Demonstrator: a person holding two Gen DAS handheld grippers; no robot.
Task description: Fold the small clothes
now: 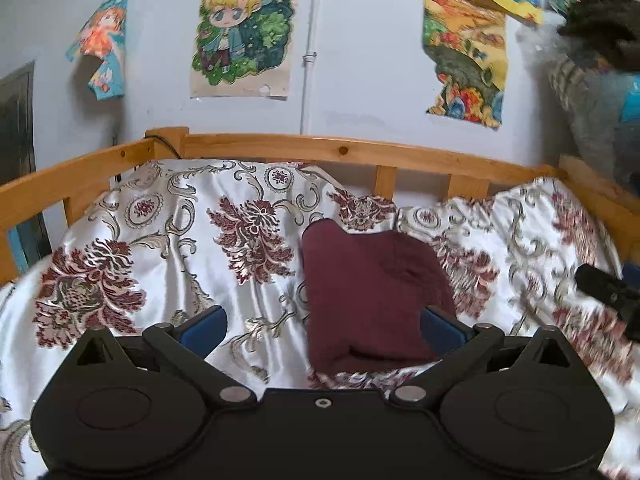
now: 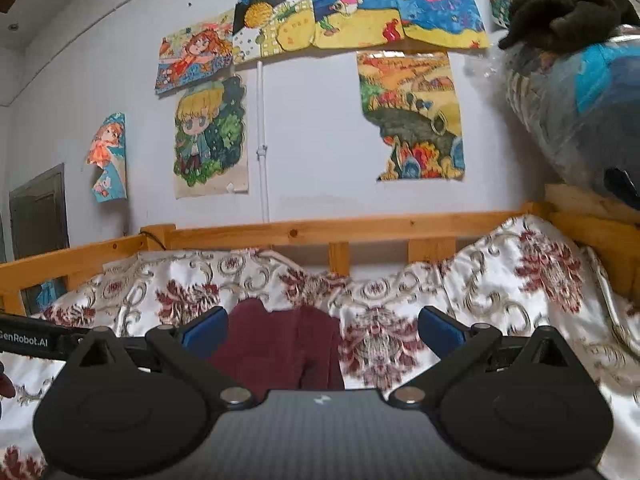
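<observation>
A small maroon garment (image 1: 372, 292) lies folded into a compact block on the white floral bedspread (image 1: 160, 248). My left gripper (image 1: 322, 330) is open and empty, raised just in front of it, with its right blue finger (image 1: 442, 330) over the garment's near right edge. In the right wrist view the same garment (image 2: 288, 344) lies just beyond my right gripper (image 2: 322, 330), which is open and empty. The right gripper's body shows at the right edge of the left wrist view (image 1: 608, 292). The left gripper's body shows at the left edge of the right wrist view (image 2: 32, 340).
A wooden bed rail (image 1: 320, 152) runs along the far side of the bed, against a wall with drawings (image 1: 244, 32). A plastic-wrapped bundle (image 2: 580, 112) with a dark cloth (image 2: 568, 4) on top sits at the right end of the bed.
</observation>
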